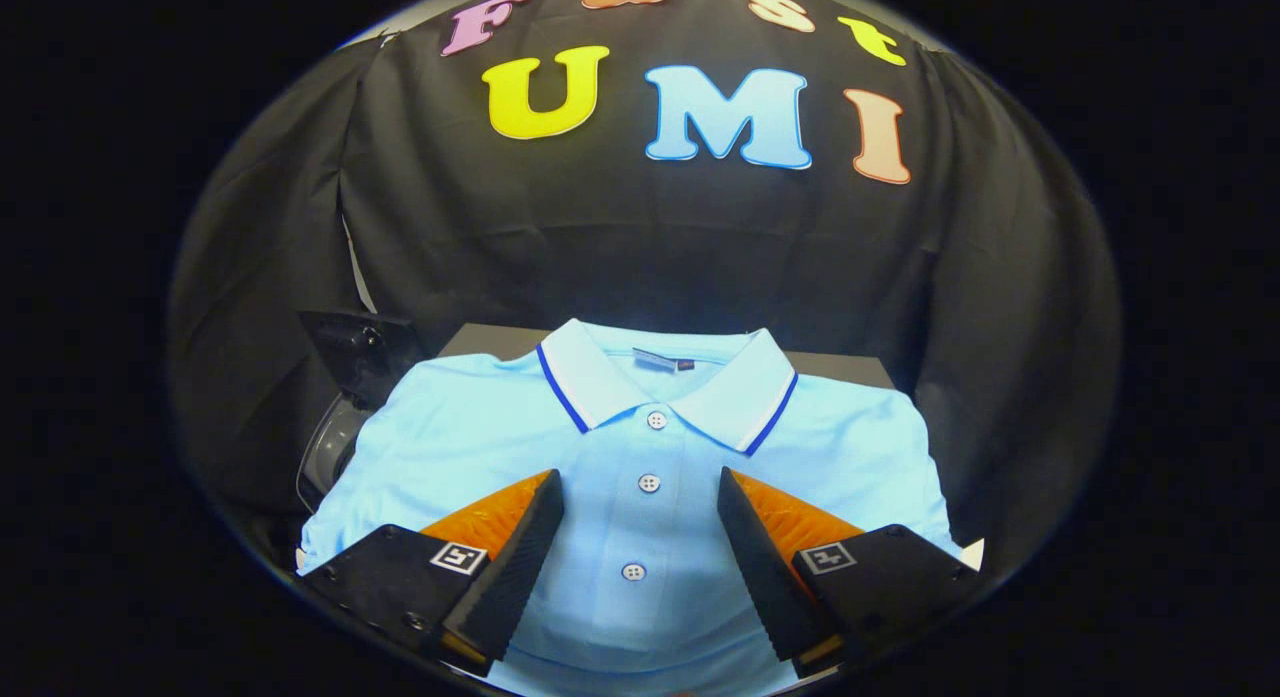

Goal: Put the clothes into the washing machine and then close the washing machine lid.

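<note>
The gripper sits low in the middle of the frame with its two fingers spread wide apart, holding nothing; the gap between them frames the button placket of a light blue polo shirt that lies folded, collar away from the camera, filling the lower centre of the picture. The shirt's white collar with a dark blue stripe lies just beyond the fingertips, and three buttons run down the gap between the fingers. This looks like the very start of the job: the garment is not yet gripped, and the fingers appear poised over it for a first pick. The next move, as I judge it, calls for lowering the fingers onto the cloth and closing them on a pinch of fabric thick enough to lift the whole folded shirt without it sliding free or unfolding into a trailing drape. The shirt rests on a dark surface whose far edge shows at centre right behind the collar; what it is cannot be made out. At the left of the frame, beside the shirt's shoulder, a dark angular part and a grey curved rim peek out; they may belong to the washing machine and its raised lid, but too little shows to be sure, and the drum opening is hidden. Whether the fingers touch the fabric cannot be told.
</note>
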A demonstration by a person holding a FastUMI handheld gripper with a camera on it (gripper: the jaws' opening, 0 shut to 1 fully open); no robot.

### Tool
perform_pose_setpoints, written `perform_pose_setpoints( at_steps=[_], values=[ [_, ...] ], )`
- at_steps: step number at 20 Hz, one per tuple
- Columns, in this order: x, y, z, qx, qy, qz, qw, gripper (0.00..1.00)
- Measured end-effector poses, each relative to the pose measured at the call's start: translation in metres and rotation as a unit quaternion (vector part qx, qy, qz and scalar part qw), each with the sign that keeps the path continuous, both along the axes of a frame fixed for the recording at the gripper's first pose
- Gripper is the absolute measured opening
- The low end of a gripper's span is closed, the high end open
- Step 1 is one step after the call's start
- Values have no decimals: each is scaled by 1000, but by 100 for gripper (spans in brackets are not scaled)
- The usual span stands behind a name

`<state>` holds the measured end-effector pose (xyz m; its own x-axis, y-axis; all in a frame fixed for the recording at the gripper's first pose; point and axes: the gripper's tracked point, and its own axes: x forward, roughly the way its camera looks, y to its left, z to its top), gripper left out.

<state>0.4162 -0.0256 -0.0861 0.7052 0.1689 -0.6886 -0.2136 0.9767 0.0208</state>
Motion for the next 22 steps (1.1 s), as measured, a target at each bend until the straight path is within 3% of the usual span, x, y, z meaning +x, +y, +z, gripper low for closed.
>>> perform_pose_setpoints(
  at_steps=[3, 5, 8, 10, 13, 14, 16, 18, 22],
  values=[
    [0, 0, 0, 14, 10, -1, 1000, 97],
    [1, 3, 0, 16, 11, 5, 1000, 94],
    [-2, 5, 1, 15, 13, 10, 1000, 82],
    [-4, 12, 1, 30, 16, 23, 999, 82],
    [-2, 15, 3, 41, 9, 21, 999, 33],
    [-2, 18, 4, 44, 7, 21, 999, 33],
    [-3, 17, 4, 52, 1, 17, 998, 9],
    [-2, 20, 8, 76, -10, 1, 997, 2],
    [-5, 19, 28, 97, -24, -5, 995, 1]
  ],
)
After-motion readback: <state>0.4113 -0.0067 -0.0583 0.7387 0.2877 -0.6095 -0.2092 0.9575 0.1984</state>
